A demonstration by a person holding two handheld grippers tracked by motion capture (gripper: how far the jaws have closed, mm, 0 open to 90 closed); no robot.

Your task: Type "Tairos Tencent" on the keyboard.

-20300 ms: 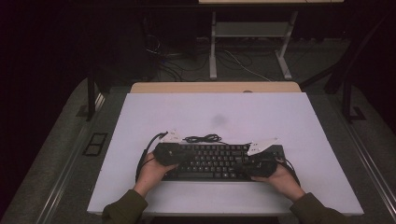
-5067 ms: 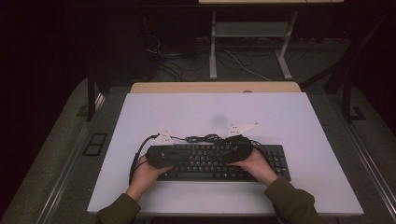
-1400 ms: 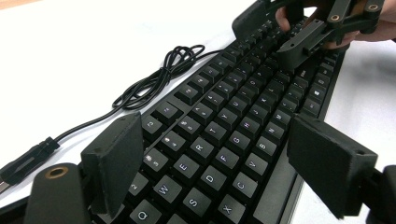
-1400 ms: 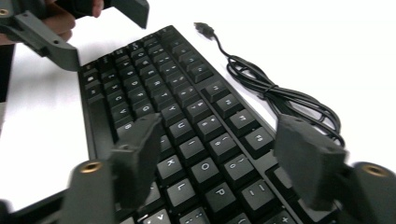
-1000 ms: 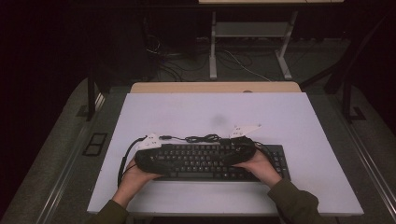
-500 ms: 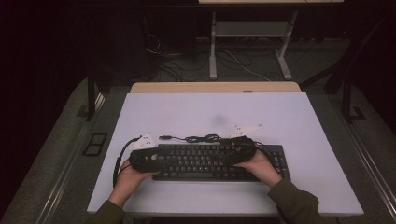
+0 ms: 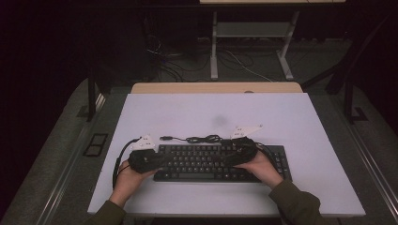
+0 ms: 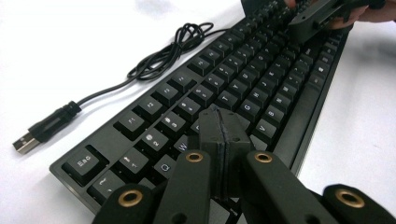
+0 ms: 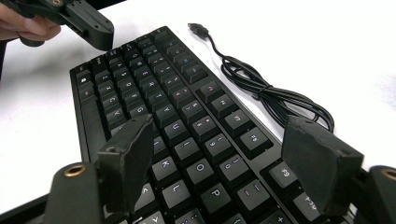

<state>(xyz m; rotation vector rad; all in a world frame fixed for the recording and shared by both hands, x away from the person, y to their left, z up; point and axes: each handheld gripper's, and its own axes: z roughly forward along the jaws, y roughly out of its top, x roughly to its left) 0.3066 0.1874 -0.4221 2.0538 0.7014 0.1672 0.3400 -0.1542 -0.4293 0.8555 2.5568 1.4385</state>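
Jaws of the left gripper were pressed together over the keyboard's left end, holding nothing; the right gripper stood wide apart above the middle keys. The keyboard lay near the tabletop's front edge, its coiled cable just behind.

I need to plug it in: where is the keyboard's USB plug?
In the high view the USB plug lies on the white table just behind the keyboard's left end, beside the left gripper.
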